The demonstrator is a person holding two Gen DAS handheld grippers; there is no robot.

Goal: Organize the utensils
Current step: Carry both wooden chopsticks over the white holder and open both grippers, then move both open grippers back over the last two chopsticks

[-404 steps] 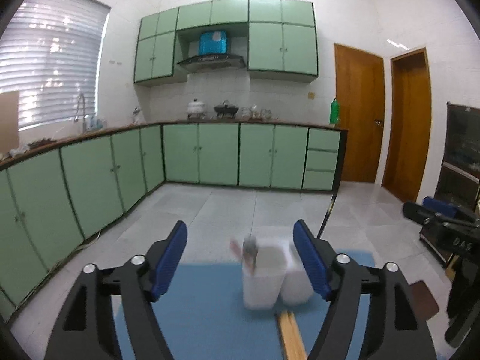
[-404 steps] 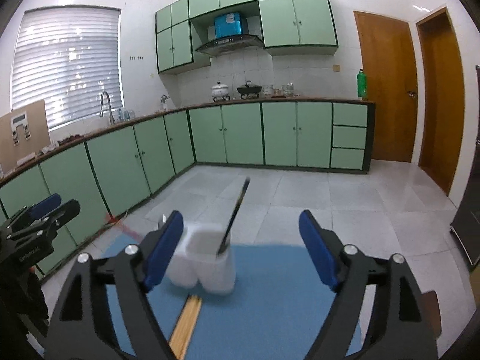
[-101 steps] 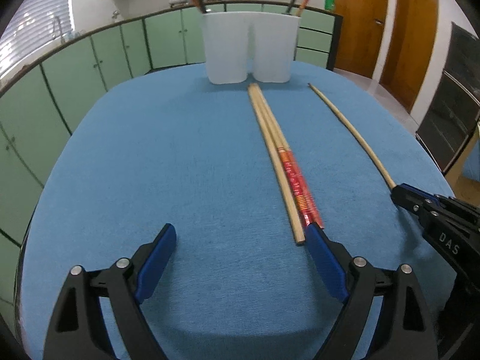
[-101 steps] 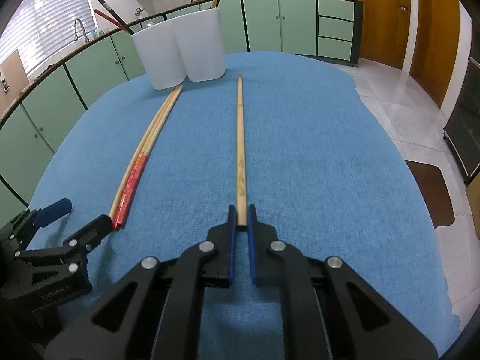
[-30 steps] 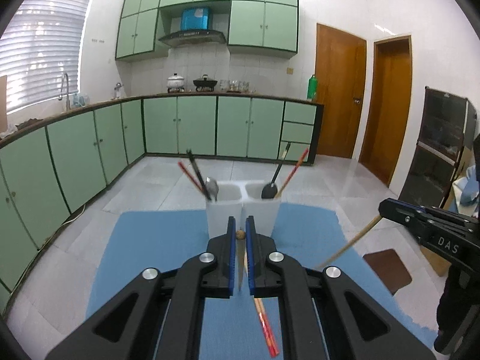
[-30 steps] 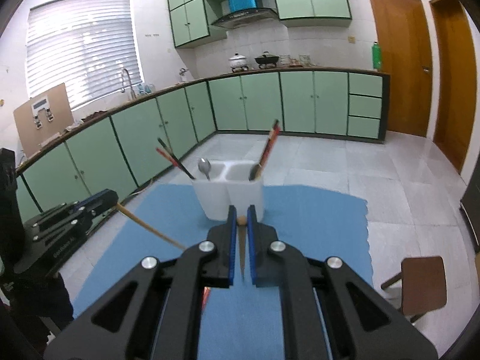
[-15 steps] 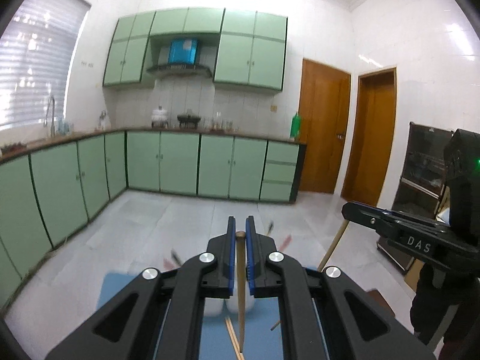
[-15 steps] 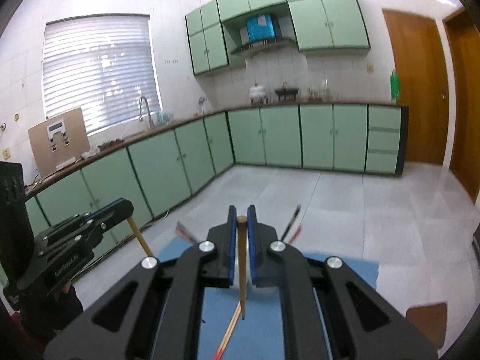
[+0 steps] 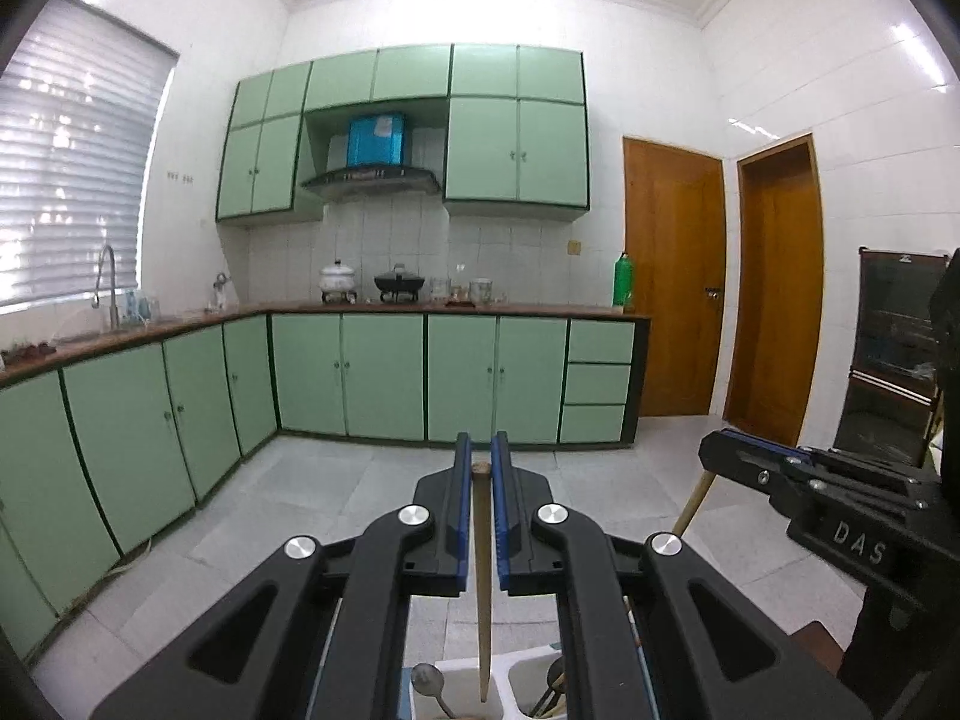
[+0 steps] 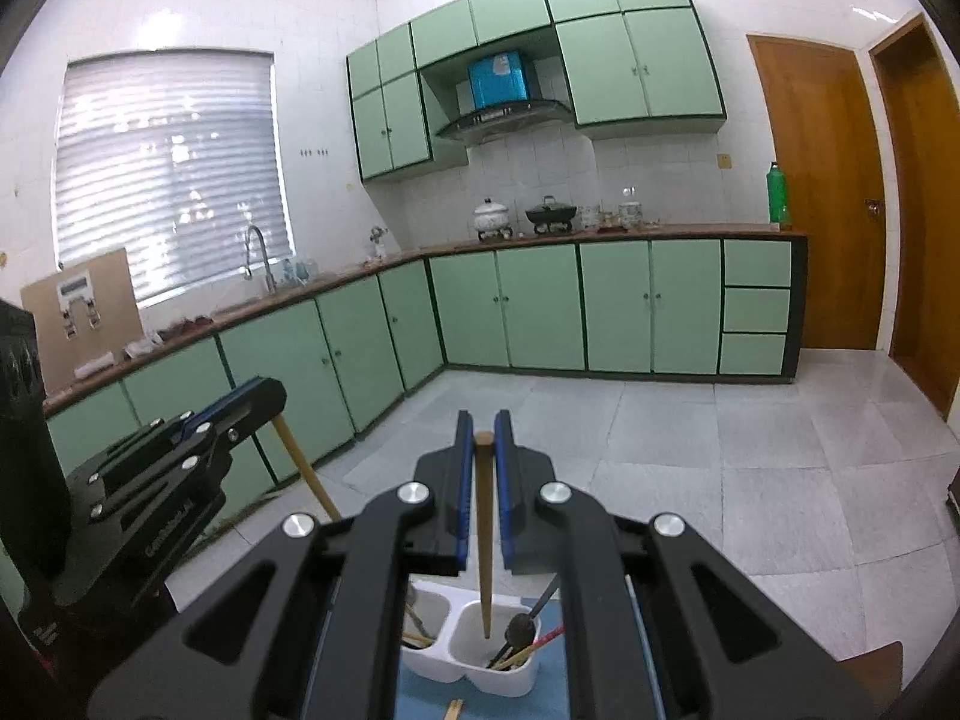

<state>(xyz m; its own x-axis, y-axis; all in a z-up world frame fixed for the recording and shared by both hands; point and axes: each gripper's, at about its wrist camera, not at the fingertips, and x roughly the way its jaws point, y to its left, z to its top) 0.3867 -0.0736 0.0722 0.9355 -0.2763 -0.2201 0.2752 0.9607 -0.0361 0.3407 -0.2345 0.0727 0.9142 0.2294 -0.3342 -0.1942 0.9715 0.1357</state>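
White two-compartment utensil holder: standing low in both wrist views on a blue tabletop mat, directly beneath both grippers.
Right compartment, right wrist view: dark spoon, red chopstick and other sticks leaning inside. Left compartment: a few sticks, mostly hidden behind the gripper body.
Left wrist view of holder: metal spoon in the left cell, dark handles in the right cell.

Wooden chopstick, right: clamped near its top end between the blue pads of the right gripper, hanging upright, lower tip over or just inside the right compartment; which of the two not discernible.
Wooden chopstick, left: clamped near its top end in the left gripper, hanging upright, tip down near the wall between the two cells; contact not discernible.
Both grippers closed tight on their sticks, held side by side above the holder. Left gripper also seen from the side in the right wrist view, its stick slanting down beneath it; right gripper likewise at the right edge of the left wrist view.
Loose wooden chopsticks: ends lying on the mat just in front of the holder.

Surroundings: green kitchen cabinets, range hood, pots on the far counter, green bottle, wooden doors, tiled floor, window blind.
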